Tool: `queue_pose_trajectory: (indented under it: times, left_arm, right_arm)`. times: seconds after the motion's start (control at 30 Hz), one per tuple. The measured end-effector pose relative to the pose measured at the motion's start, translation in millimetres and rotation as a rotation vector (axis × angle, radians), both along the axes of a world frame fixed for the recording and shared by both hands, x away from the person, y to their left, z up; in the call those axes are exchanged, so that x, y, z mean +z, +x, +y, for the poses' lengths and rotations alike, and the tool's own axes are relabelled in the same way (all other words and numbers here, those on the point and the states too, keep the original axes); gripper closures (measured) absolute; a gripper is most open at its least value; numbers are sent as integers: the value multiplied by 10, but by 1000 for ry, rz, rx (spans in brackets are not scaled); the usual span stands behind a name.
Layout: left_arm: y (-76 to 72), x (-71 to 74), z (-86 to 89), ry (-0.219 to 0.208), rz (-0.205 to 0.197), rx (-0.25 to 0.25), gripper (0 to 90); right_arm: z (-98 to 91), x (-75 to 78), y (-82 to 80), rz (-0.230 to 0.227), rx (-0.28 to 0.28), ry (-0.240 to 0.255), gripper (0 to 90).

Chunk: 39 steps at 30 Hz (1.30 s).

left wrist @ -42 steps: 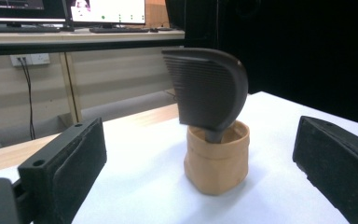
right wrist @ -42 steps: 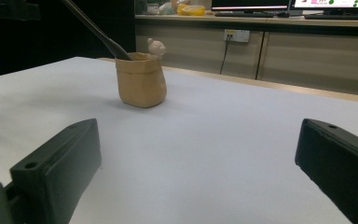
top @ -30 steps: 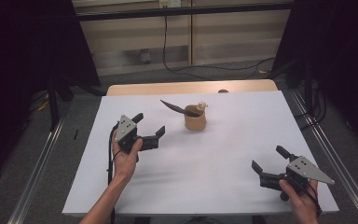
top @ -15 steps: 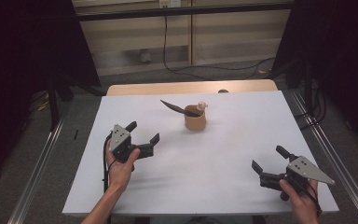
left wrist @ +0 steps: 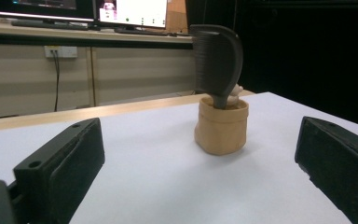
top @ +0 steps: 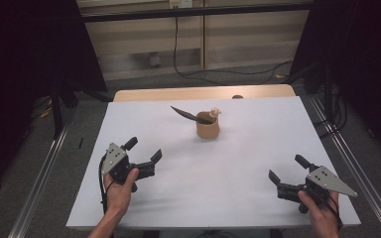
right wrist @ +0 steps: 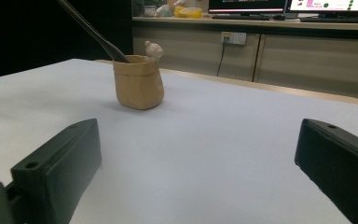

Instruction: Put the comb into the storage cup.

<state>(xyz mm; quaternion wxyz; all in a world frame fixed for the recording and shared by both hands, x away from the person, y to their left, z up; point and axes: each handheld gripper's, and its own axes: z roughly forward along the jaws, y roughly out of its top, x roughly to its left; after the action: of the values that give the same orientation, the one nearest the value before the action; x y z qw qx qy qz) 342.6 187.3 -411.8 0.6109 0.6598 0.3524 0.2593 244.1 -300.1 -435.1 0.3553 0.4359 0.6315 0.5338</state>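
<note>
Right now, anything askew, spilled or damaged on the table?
Nothing spilled or damaged. The tan pouch stands upright; the dark comb in it leans out steeply over its rim, beside a small pale figure. Left gripper and right gripper are open, apart from it.

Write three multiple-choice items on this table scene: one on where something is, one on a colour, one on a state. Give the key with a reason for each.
1. Where does the black comb stand?
A. flat on the white table
B. in the tan pouch, leaning out over its rim
C. between the left gripper's jaws

2. What colour is the pouch?
A. tan
B. blue
C. red

3. How do the jaws of the left gripper and the right gripper stand?
A. both shut on the comb
B. left shut, right open
C. both open and empty

Key: 1 B, the comb's handle sits inside the pouch and its toothed end sticks out; 2 A, it looks tan in every view; 3 C, each gripper view shows its two jaws wide apart with bare white table between them.
</note>
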Motion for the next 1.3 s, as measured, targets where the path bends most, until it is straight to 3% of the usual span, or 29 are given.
queue_pose_trajectory:
  times: [0.1,0.17,0.2,0.37,0.57,0.63,0.83,0.9,1.1,1.3]
  left_arm:
    - [-39,-8,13,-2,10,-1,18]
    - [-77,-7,28,26,6,27,18]
    - [-95,-8,40,11,11,24,19]
    - [-192,3,79,32,5,5,19]
    - [-259,-26,171,26,31,28,22]
    - [-272,-53,214,48,32,46,22]
    - [-347,-111,313,53,40,90,26]
    - [-379,-116,340,47,48,91,26]
    - [-484,-135,403,61,19,105,26]
    - [-547,-198,488,57,47,94,25]
  right_arm:
    - [-2,-1,2,2,2,1,0]
    - [0,-2,-1,4,5,-2,0]
    - [1,-2,-4,5,3,-7,0]
    - [-3,-6,-2,3,2,-1,0]
    - [-10,1,-8,1,-12,2,0]
    - [-17,6,-15,-2,-14,4,0]
    - [-20,7,-17,-3,-17,6,0]
    - [-16,4,-17,-3,-15,4,0]
    - [-13,6,-23,-3,-13,6,0]
    - [-7,0,-25,-2,-16,7,0]
